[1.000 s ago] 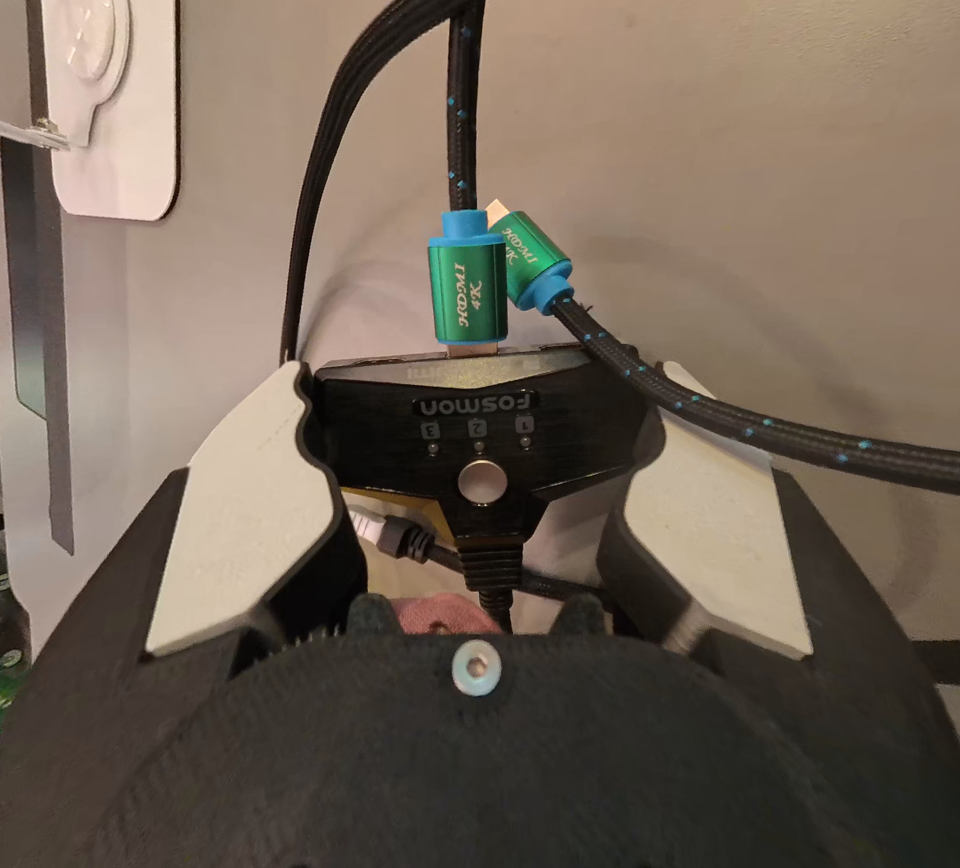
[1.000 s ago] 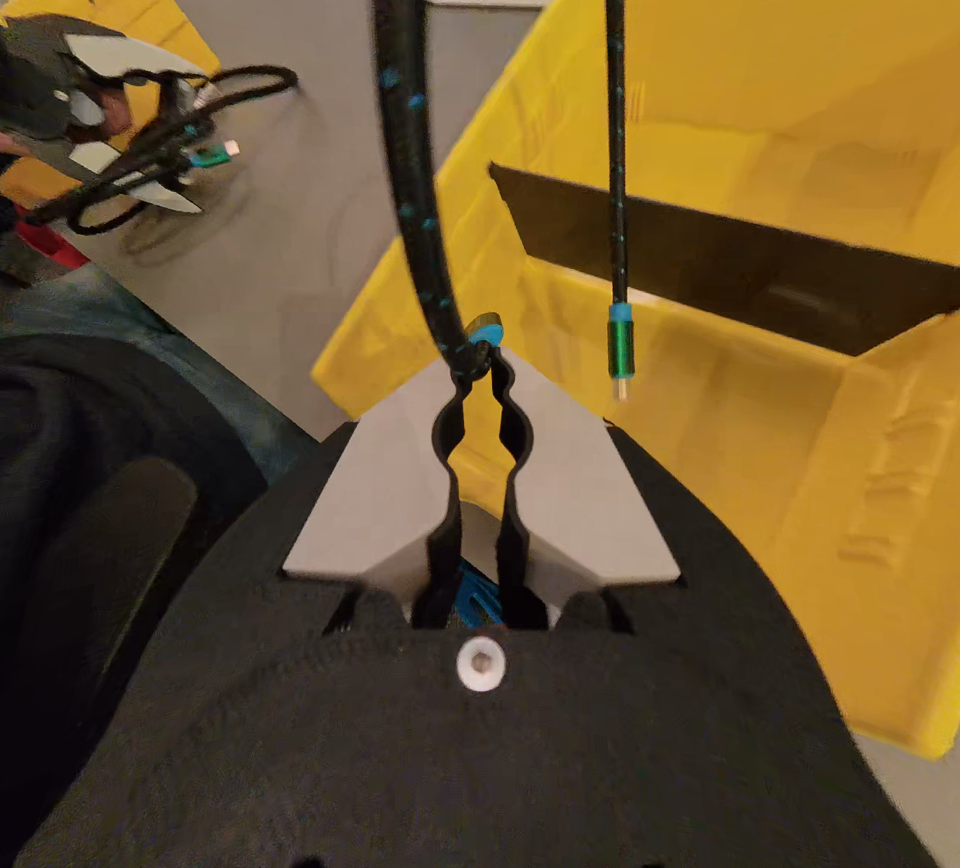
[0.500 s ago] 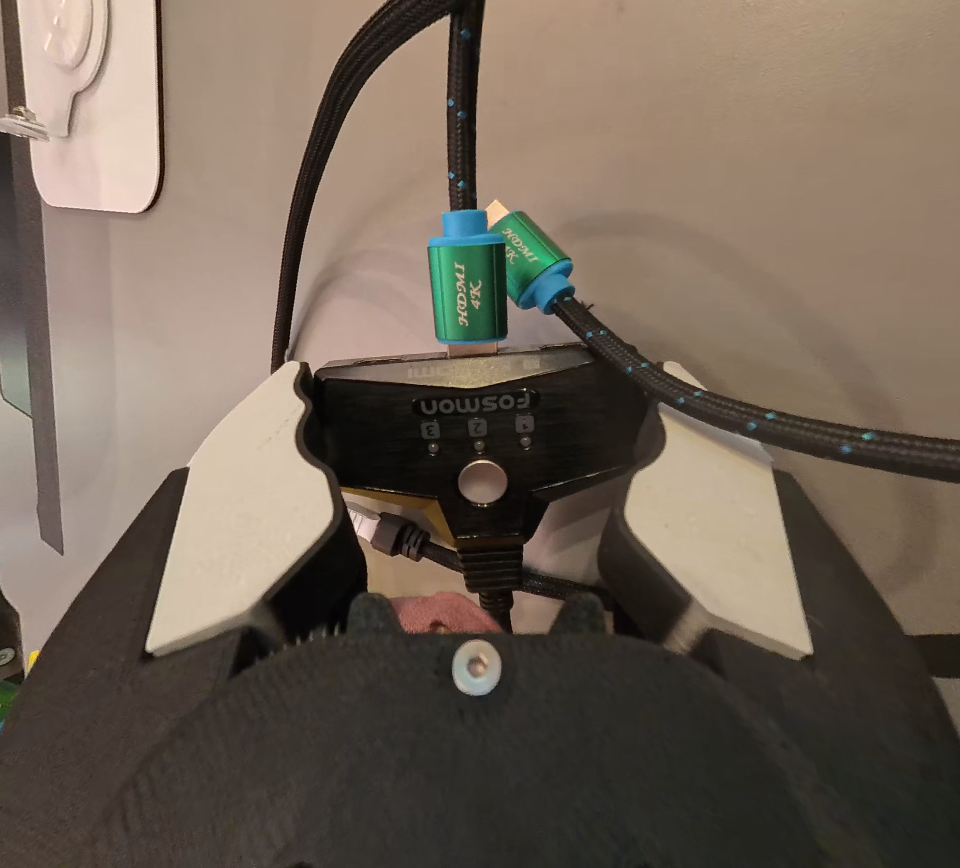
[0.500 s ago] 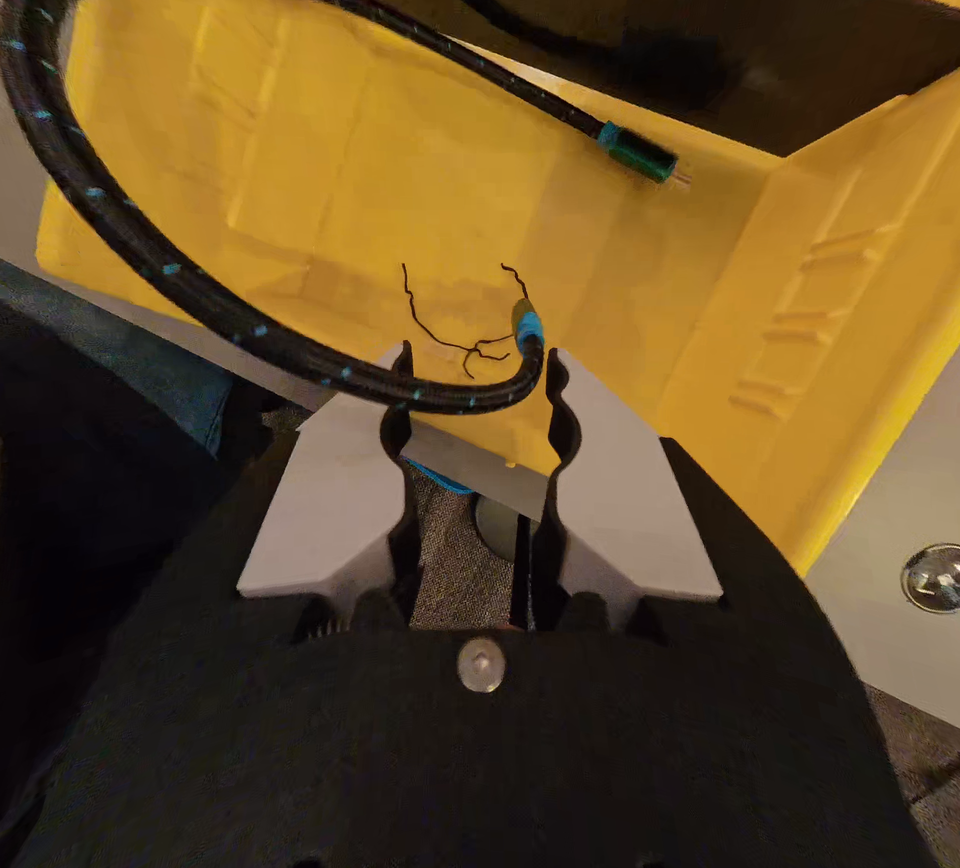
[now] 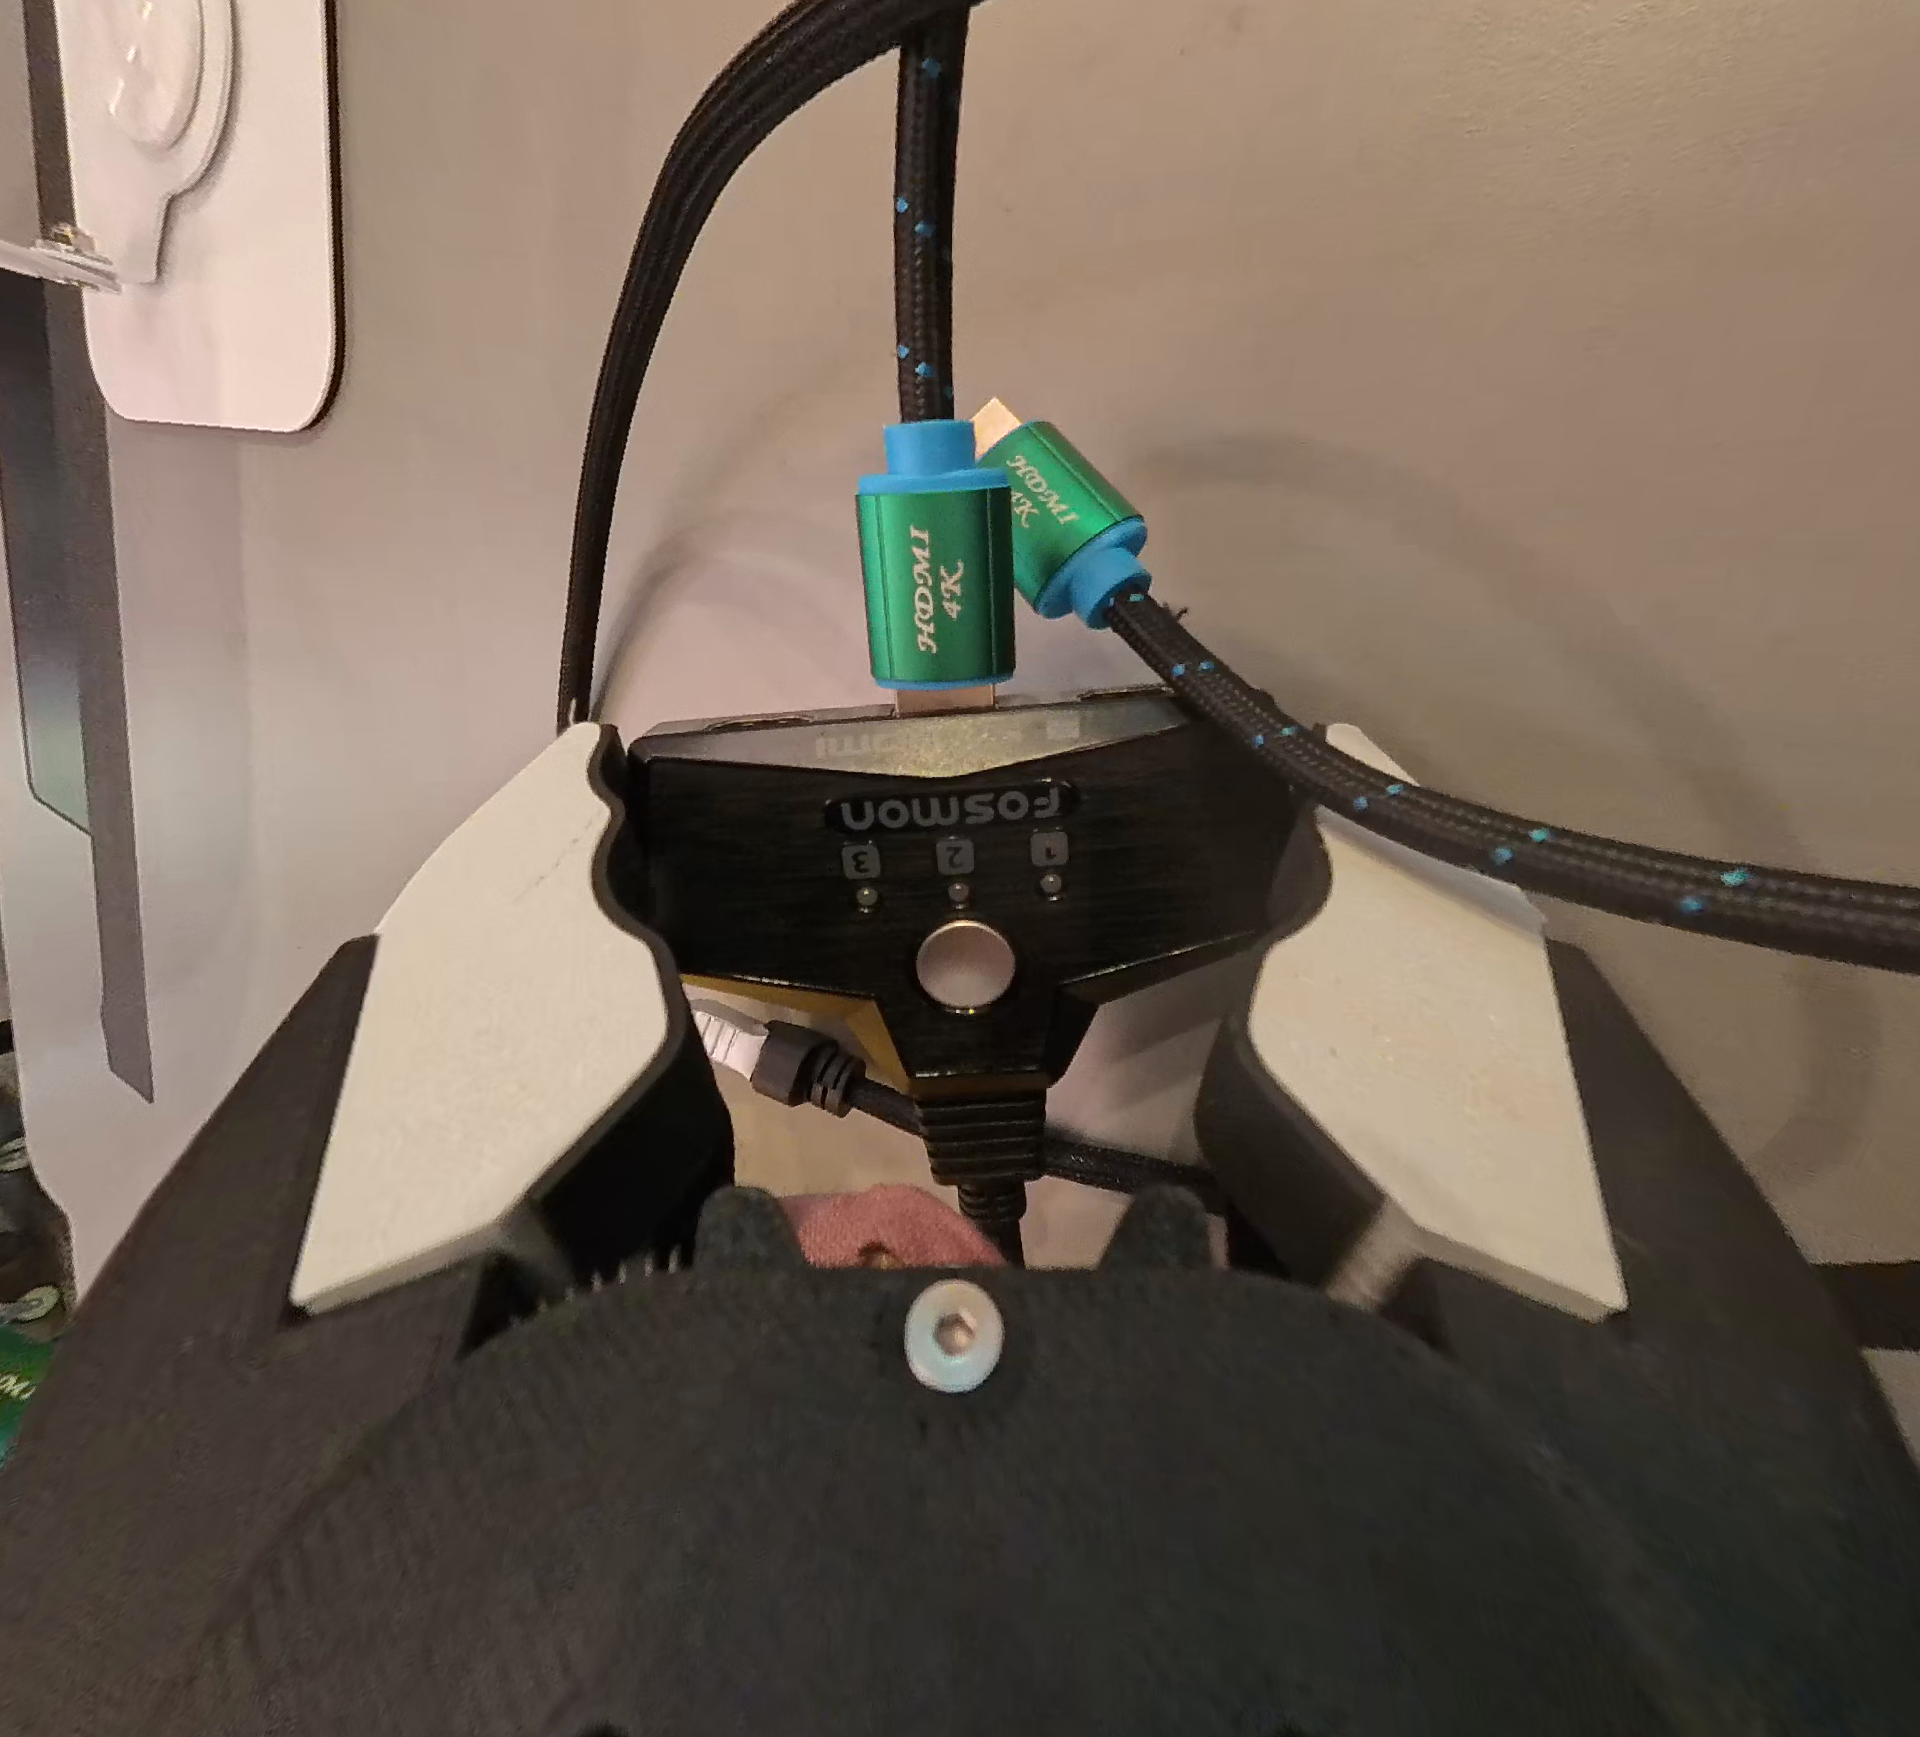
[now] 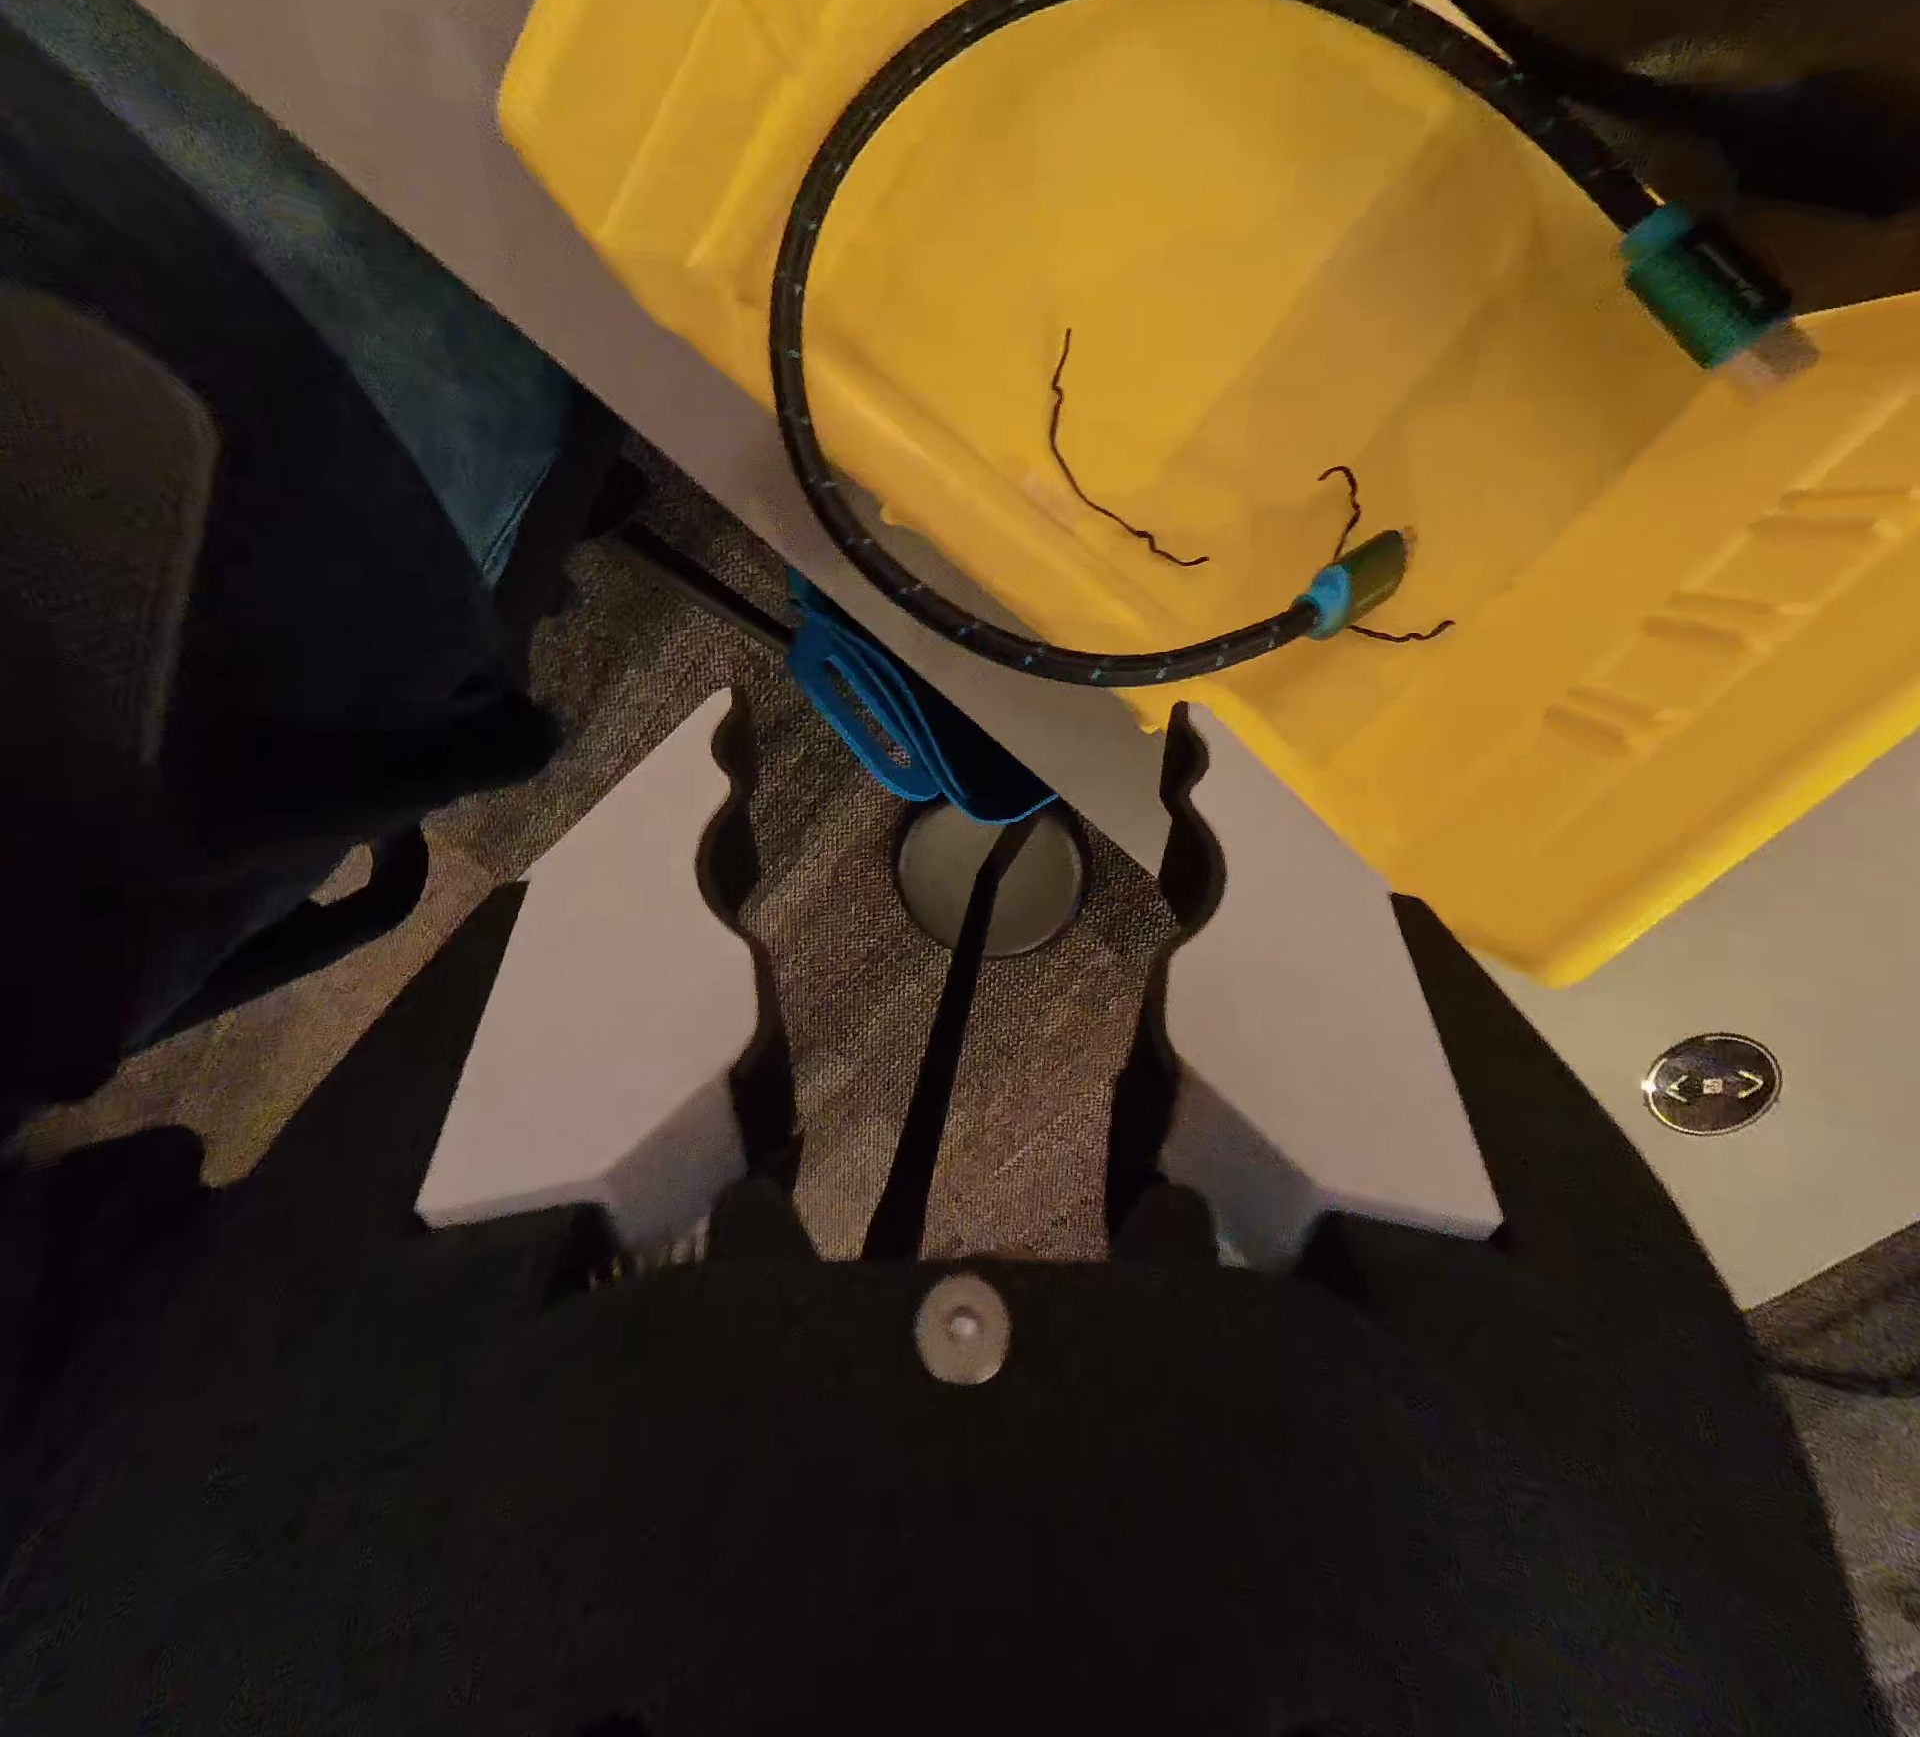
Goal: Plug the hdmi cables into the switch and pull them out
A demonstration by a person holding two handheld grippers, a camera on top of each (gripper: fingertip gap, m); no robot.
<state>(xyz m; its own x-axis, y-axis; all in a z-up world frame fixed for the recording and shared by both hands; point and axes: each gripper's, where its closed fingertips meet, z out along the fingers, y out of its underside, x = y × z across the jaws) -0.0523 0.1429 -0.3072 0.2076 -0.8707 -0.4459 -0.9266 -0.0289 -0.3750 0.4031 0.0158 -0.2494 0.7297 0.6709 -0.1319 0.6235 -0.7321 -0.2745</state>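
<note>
Right claw [image 6: 961, 742] now apart, dropped cable [image 6: 831, 482] just ahead (yellow bin [image 6: 1195, 233]); left claw [image 5: 961, 814] clamped on switch [image 5: 956, 866].

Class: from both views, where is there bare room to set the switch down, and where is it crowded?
Bare grey tabletop lies right of the green plugs. Crowded: the yellow plastic bin holds a braided black cable, and cable loops arch over the black switch.

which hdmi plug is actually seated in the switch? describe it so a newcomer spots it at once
Find the black switch clamped between the left gripper's pale fingers. The seated plug stands upright on its far edge, metal tip in the port. The neighbouring plug leans against it, bare tip pointing up.
</note>
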